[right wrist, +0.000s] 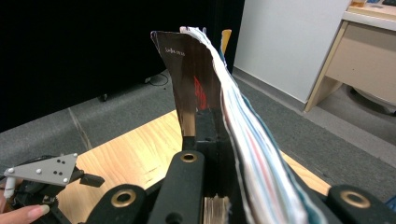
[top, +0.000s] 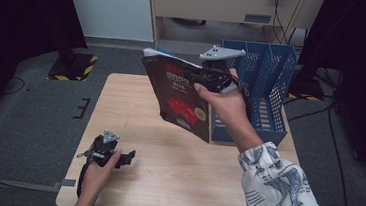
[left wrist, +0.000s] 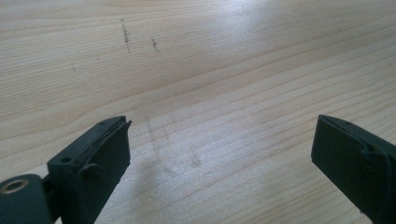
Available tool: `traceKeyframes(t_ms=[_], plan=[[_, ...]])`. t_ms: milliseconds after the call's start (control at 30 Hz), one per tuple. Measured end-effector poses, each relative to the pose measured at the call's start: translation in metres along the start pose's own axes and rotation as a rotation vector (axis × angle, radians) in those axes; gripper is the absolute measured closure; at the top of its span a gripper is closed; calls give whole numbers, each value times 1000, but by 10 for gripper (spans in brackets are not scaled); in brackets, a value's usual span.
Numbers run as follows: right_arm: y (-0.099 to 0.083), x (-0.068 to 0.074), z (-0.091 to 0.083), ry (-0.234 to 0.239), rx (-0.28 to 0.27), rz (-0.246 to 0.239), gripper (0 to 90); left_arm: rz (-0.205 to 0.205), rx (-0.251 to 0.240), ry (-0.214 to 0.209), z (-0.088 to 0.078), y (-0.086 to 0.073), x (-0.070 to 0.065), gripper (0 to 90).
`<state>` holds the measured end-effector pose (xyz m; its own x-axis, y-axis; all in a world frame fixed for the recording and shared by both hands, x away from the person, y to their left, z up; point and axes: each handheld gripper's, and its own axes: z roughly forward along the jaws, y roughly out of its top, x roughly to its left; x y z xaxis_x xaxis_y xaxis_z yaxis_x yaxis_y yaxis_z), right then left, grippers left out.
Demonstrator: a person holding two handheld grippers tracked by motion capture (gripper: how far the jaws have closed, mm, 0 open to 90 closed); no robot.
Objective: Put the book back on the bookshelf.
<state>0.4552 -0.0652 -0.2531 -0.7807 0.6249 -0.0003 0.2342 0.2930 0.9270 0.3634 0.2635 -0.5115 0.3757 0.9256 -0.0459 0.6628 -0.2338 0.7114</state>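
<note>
Right claw [right wrist: 219, 154] clamps book [right wrist: 205, 79]; file rack [top: 268, 85] behind.

I'm seeing bare table [top: 164, 181] lying open between both hands; the blue file rack [top: 273, 86] is blocking the far right corner.

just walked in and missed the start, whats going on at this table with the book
A person works at a wooden table with tongs in each hand. The right tongs are clamped on a dark-covered book, held in the air above the table next to a blue slotted file rack at the table's right edge. The left tongs rest low near the front left of the table, jaws open and holding nothing.
</note>
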Motion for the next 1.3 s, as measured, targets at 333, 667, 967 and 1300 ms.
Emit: traceKeyframes(t_ms=[333, 667, 967, 1300], plan=[[6, -15, -5, -17, -10, 36, 870, 7, 17, 7, 3, -1, -2, 42], [9, -24, -12, -57, -19, 49, 870, 12, 18, 12, 1, -3, -2, 43], [12, -35, -20, -73, -30, 67, 870, 22, 27, 16, 3, -3, -4, 45], [9, -42, -34, -95, -33, 75, 870, 31, 28, 12, 4, -3, -5, 46]])
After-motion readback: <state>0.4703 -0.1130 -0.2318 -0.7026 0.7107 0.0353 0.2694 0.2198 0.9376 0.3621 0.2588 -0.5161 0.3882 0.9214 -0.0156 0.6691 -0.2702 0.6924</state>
